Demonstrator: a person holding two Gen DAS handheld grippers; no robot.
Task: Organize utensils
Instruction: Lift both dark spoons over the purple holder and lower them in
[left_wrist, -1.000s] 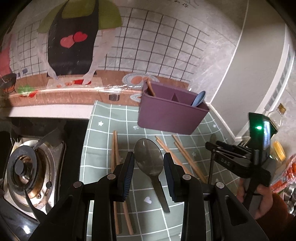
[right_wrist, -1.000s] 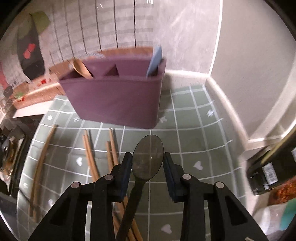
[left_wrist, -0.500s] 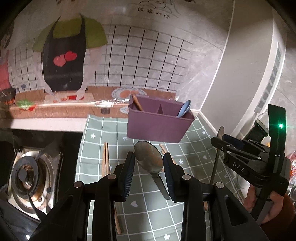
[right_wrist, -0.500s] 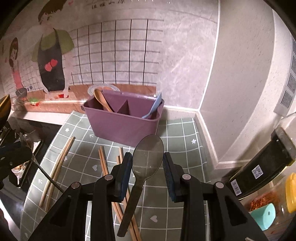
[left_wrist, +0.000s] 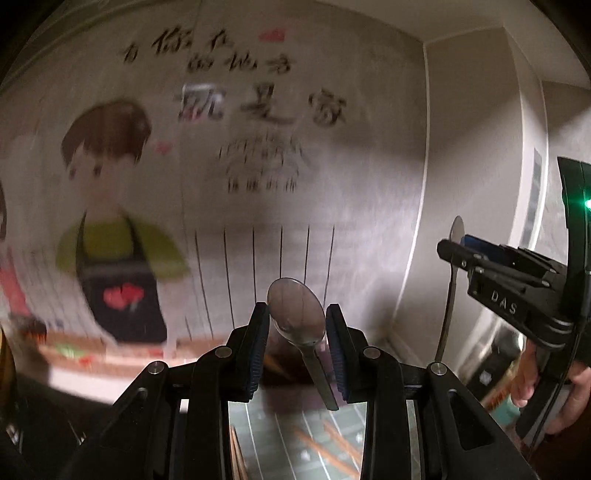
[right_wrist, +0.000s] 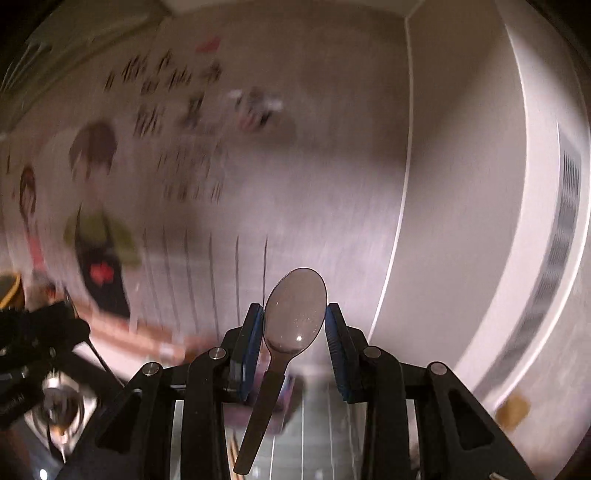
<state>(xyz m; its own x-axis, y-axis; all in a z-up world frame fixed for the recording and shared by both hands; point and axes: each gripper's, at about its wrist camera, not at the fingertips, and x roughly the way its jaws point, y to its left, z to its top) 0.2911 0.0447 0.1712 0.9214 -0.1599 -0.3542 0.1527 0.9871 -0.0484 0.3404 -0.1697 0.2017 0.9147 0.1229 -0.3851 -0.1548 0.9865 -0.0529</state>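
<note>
The letters "DAS" stand in white on the black side of the right gripper (left_wrist: 452, 254). Dark brush-style characters on the wall poster (left_wrist: 236, 110) are too blurred to read.

Wall mural (left_wrist: 110, 236): cartoon figure with brown hair, green sleeves and a black apron bearing red hearts; up and to the left of the left claw, blurred.
Lettering (left_wrist: 258, 107): dark brush characters on the wall, high above the claw; unreadable through blur.
Wall grid (left_wrist: 266, 266): thin dark vertical lines, straight ahead of the claw.
Corner trim (right_wrist: 404, 199): pale strip running up the wall corner, right of the claw.
Vent (right_wrist: 565, 229): slatted panel, far right.
Mat (left_wrist: 295, 443): green with pale grid lines, beneath the claw.
Stove burner (right_wrist: 59, 406): low on the left, blurred.
</note>
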